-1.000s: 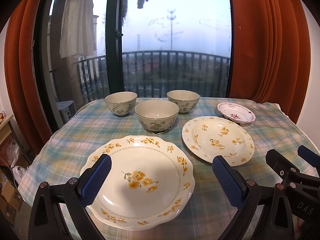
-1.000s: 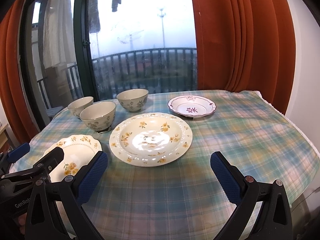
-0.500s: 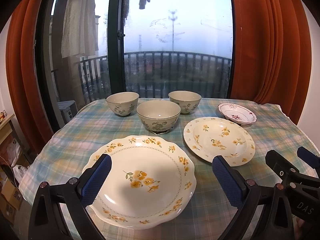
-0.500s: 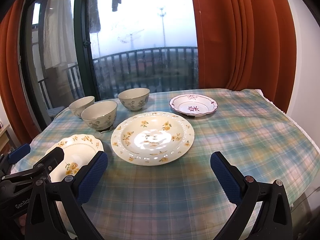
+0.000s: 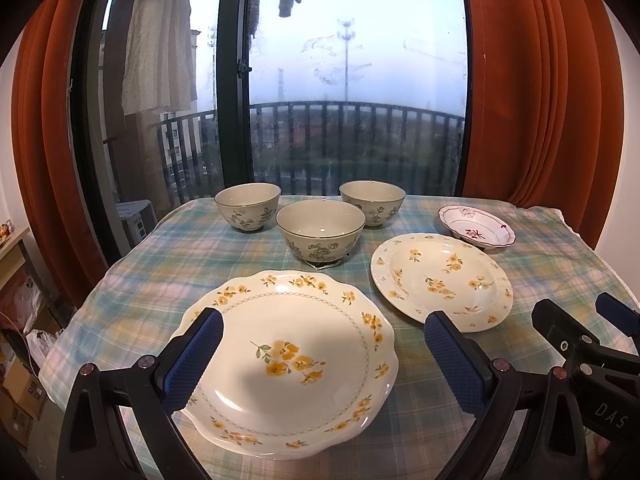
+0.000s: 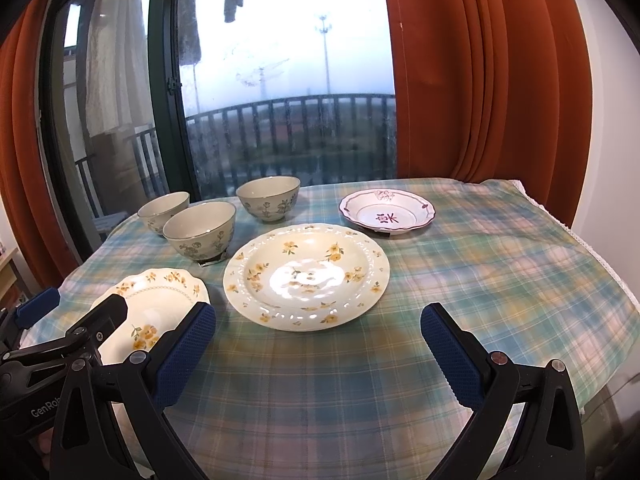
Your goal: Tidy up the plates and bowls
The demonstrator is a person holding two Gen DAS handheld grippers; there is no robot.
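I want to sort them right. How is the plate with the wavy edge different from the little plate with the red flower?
The wavy-edged plate bears yellow flowers; the small plate has a dark red flower and a red line round its rim. The wavy-edged plate looks larger and lies near the left gripper; the small plate sits toward the table's far side. Both lie upright, empty, on the checked cloth.

A plaid tablecloth (image 5: 224, 256) covers the surface. Rust-orange curtains (image 5: 532, 92) hang at 9 and 3 o'clock, flanking a window (image 5: 352, 80) at 12 o'clock, with a balcony railing (image 5: 360, 132) outside.
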